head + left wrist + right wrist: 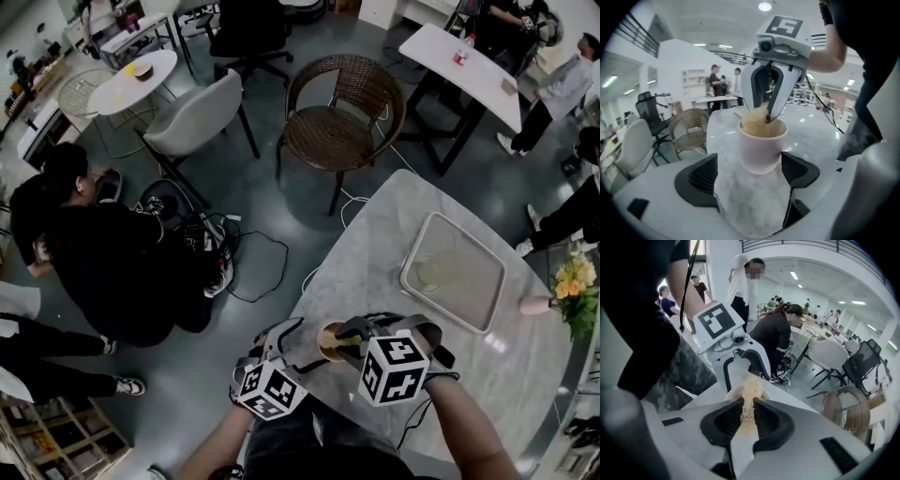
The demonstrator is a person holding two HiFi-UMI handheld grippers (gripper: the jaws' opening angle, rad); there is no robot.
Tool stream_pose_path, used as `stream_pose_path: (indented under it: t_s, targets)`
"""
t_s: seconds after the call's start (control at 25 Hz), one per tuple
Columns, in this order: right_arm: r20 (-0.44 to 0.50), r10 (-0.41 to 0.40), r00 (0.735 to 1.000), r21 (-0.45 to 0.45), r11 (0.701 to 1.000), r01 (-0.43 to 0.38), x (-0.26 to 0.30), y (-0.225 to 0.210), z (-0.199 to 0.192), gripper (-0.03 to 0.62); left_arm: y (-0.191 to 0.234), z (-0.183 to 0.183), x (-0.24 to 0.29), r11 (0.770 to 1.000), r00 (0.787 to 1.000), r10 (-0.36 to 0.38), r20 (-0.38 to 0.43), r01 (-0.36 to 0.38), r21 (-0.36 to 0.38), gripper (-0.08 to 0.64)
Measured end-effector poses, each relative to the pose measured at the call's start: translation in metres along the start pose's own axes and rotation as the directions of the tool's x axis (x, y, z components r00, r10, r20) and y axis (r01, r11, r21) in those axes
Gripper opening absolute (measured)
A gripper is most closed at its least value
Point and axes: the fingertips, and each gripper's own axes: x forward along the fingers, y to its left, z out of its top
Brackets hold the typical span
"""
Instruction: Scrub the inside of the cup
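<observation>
A pale pink cup (761,145) stands on the marble table (403,216) near its front edge, also seen as the cup (328,340) from above. My left gripper (750,160) is open, its jaws on either side of the cup; the right pad (799,168) is at the cup's wall and the left pad (701,176) stands apart from it. My right gripper (747,401) is shut on a tan fibrous scrubber (750,387) and points down into the cup. From the left gripper view the right gripper (768,115) has its tips inside the rim, with the scrubber (754,117) showing above it.
A square grey tray (487,300) lies on the table beyond the cup. A bunch of flowers (577,281) stands at the right edge. A wicker chair (342,117) is past the table's far end. A person in black (103,262) crouches on the floor at left, among cables.
</observation>
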Motion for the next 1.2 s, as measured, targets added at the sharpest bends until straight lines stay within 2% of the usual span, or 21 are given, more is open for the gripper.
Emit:
stream_pose_path:
  t_s: [0.12, 0.2, 0.28, 0.36, 0.44, 0.56, 0.68, 0.76, 0.8, 0.88, 1.04, 1.2]
  targets:
    - [-0.031, -0.002, 1.000, -0.045, 0.999, 0.000, 0.009, 0.002, -0.007, 0.064, -0.014, 0.001, 0.003, 0.980, 0.993, 0.114, 0.027, -0.108, -0.166, 0.420]
    - [-0.046, -0.005, 0.999, -0.044, 0.999, 0.002, 0.014, 0.002, -0.008, 0.064, -0.020, 0.000, 0.007, 0.966, 0.986, 0.165, 0.000, -0.162, -0.202, 0.420]
    - [-0.073, -0.015, 0.997, -0.045, 0.999, 0.012, 0.020, 0.001, -0.007, 0.063, -0.020, -0.002, 0.011, 0.959, 0.972, 0.225, -0.065, -0.233, -0.164, 0.422]
    - [-0.101, -0.031, 0.994, -0.041, 0.999, 0.027, 0.024, 0.000, -0.010, 0.063, -0.017, -0.001, 0.019, 0.946, 0.945, 0.302, -0.126, -0.313, -0.080, 0.422]
    - [-0.121, -0.044, 0.992, -0.021, 0.999, 0.042, 0.027, 0.000, -0.014, 0.063, -0.015, 0.004, 0.027, 0.929, 0.920, 0.364, -0.142, -0.370, -0.016, 0.422]
    - [-0.136, -0.032, 0.990, 0.043, 0.998, 0.039, 0.030, 0.002, -0.016, 0.063, -0.015, 0.008, 0.037, 0.927, 0.916, 0.373, -0.147, -0.373, 0.034, 0.423]
    - [-0.103, 0.046, 0.994, 0.138, 0.990, -0.031, 0.028, 0.006, -0.013, 0.063, -0.014, 0.009, 0.040, 0.952, 0.939, 0.307, -0.153, -0.300, 0.068, 0.423]
    - [-0.035, 0.123, 0.992, 0.192, 0.975, -0.115, 0.023, 0.009, -0.010, 0.063, -0.016, 0.007, 0.040, 0.970, 0.962, 0.227, -0.149, -0.210, 0.124, 0.423]
    - [0.006, 0.158, 0.987, 0.218, 0.964, -0.155, 0.020, 0.011, -0.008, 0.063, -0.017, 0.006, 0.040, 0.974, 0.973, 0.179, -0.146, -0.155, 0.164, 0.423]
    - [0.075, 0.199, 0.977, 0.261, 0.942, -0.211, 0.014, 0.013, -0.006, 0.063, -0.020, 0.004, 0.040, 0.967, 0.986, 0.083, -0.144, -0.045, 0.249, 0.423]
    - [0.120, 0.211, 0.970, 0.256, 0.938, -0.236, 0.004, 0.019, 0.002, 0.063, -0.024, 0.000, 0.037, 0.917, 0.983, -0.073, -0.169, 0.133, 0.377, 0.422]
    - [0.143, 0.206, 0.968, 0.225, 0.946, -0.234, -0.008, 0.021, 0.011, 0.063, -0.025, -0.004, 0.033, 0.832, 0.952, -0.198, -0.233, 0.289, 0.473, 0.422]
